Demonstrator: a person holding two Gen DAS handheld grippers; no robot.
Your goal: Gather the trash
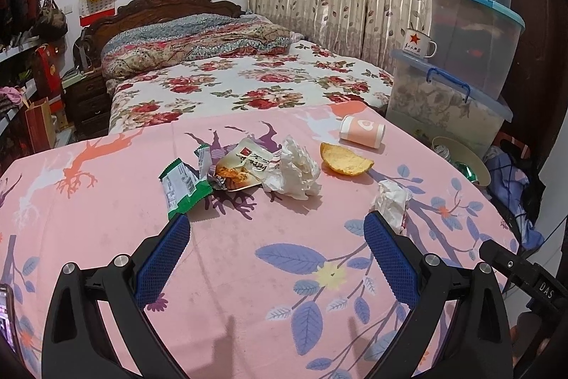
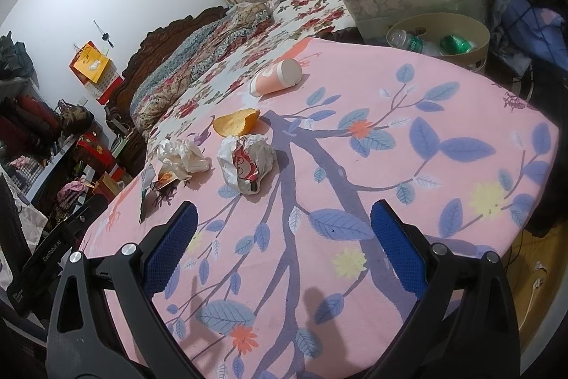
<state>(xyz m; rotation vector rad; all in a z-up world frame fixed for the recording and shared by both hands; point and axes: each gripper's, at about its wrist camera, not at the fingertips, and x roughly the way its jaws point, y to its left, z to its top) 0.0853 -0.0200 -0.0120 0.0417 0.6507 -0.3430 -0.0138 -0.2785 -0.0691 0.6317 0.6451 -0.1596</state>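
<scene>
Both tongs are wide and hold nothing. The left tongs (image 1: pixel 277 233) hover low over the pink cloth of the table (image 1: pixel 248 254), and the right tongs (image 2: pixel 282 222) do the same from the other side.

The trash lies in the middle of the table. There is a green wrapper (image 1: pixel 181 183), touching a printed snack bag (image 1: pixel 241 169), and against this bag a crumpled white paper (image 1: pixel 298 169). A second paper ball (image 2: pixel 246 162), with a red print inside, lies a little apart, just in front of the right finger of the left tongs. Behind them is an orange peel (image 1: pixel 346 160), and further back a pink cup (image 2: pixel 277 79) lies on its side. A round bin (image 2: pixel 479 41) with bottles in it stands beside the table edge, below the table top.

I think all these pieces are very light. The papers are soft and will squash, so the tongs can close on the thick middle of a ball. The wrappers are thin and slippery; a raised fold or edge is the best place. The peel is curved and a bit stiff, so grip across its rim. The cup may roll, so it should be gripped across its body.
</scene>
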